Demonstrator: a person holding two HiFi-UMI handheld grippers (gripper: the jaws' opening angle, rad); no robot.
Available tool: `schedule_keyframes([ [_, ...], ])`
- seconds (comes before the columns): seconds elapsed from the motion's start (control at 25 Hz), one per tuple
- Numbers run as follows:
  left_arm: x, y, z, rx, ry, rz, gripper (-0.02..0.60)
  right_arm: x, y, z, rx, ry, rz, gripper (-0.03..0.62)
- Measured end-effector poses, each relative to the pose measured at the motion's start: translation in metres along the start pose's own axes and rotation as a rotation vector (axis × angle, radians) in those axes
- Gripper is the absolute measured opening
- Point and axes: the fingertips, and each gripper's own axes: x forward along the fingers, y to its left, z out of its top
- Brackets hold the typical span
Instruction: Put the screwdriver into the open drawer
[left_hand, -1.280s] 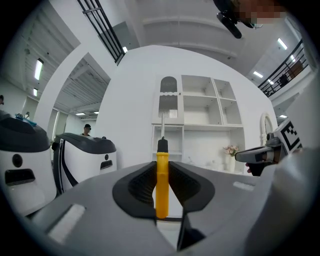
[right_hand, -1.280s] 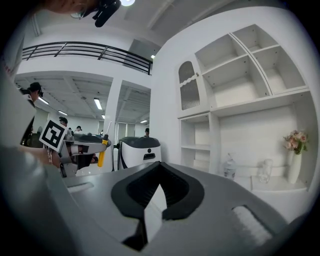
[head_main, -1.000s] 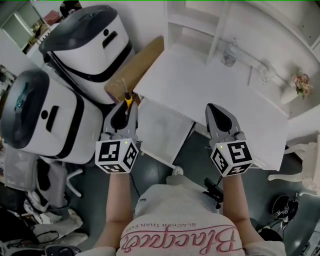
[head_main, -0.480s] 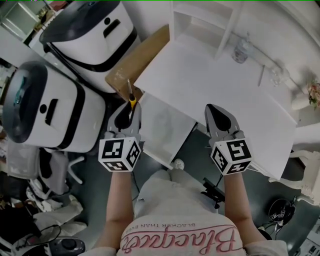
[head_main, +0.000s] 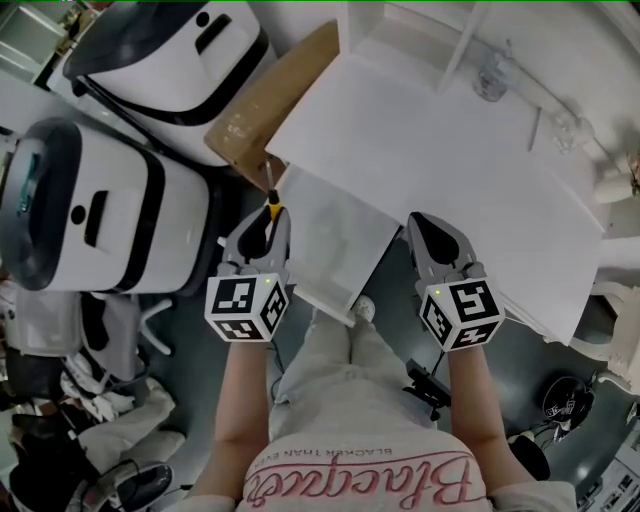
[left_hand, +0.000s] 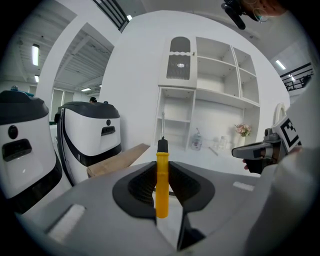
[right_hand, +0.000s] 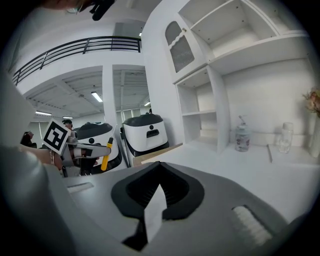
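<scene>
Holding the yellow-handled screwdriver with the black collar and thin metal shaft (left_hand: 162, 184) in the grey two-jaw left gripper (left_hand: 161, 167). Dark ribbed pads (left_hand: 142, 182) pressed on both sides of the handle, spread only as wide as the handle itself. Clamped around the upper half, with the butt end hanging below the pads and the shaft poking out past the fingertips. From the head view, screwdriver (head_main: 272, 204) lined up with the far left corner of the open white drawer (head_main: 322, 293), gripped and not lying in it, with the shaft aimed at the brown cardboard sheet (head_main: 270, 100) leaning by the white desk (head_main: 430, 150). Left gripper (head_main: 264, 214) right at that left edge of the drawer, next to the big white machines with black bands (head_main: 120, 210). As for the matching grey right gripper (right_hand: 159, 167): fingers (right_hand: 176, 189) closed tip to tip, nothing held between them, just a white sliver visible behind the tips. In the head view, right gripper (head_main: 424, 224) sitting off the drawer's right side, under the front edge of the desk, well apart from the other one. Also spotted a clear bottle (right_hand: 242, 138) standing at the back of the desk, near the white shelf upright.
</scene>
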Motion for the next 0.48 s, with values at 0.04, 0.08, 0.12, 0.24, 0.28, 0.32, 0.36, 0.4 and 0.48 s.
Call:
schedule_keyframes([
  [0.04,0.001,0.001,-0.004,-0.004,0.011,-0.005,0.093,0.001,0.001,-0.004,0.005,0.008,-0.006,0.002],
  [0.08,0.003,0.003,-0.008,-0.008,0.023,-0.01,0.093,0.002,0.002,-0.006,0.01,0.015,-0.013,0.002],
  [0.12,0.004,0.005,-0.011,-0.012,0.035,-0.015,0.092,0.003,0.003,-0.009,0.015,0.021,-0.018,0.002],
  [0.24,0.009,0.011,-0.023,-0.022,0.078,-0.037,0.093,0.006,0.008,-0.014,0.027,0.035,-0.033,0.002],
  [0.28,0.011,0.012,-0.027,-0.028,0.095,-0.044,0.093,0.008,0.009,-0.016,0.029,0.039,-0.04,0.002],
  [0.32,0.013,0.014,-0.032,-0.037,0.114,-0.05,0.093,0.009,0.01,-0.017,0.031,0.042,-0.047,0.002],
  [0.36,0.016,0.016,-0.037,-0.048,0.134,-0.053,0.092,0.01,0.011,-0.018,0.035,0.044,-0.053,0.002],
  [0.4,0.019,0.018,-0.043,-0.06,0.156,-0.055,0.093,0.012,0.012,-0.018,0.039,0.045,-0.058,0.002],
  [0.48,0.024,0.021,-0.055,-0.081,0.202,-0.057,0.092,0.013,0.013,-0.019,0.044,0.048,-0.067,0.002],
])
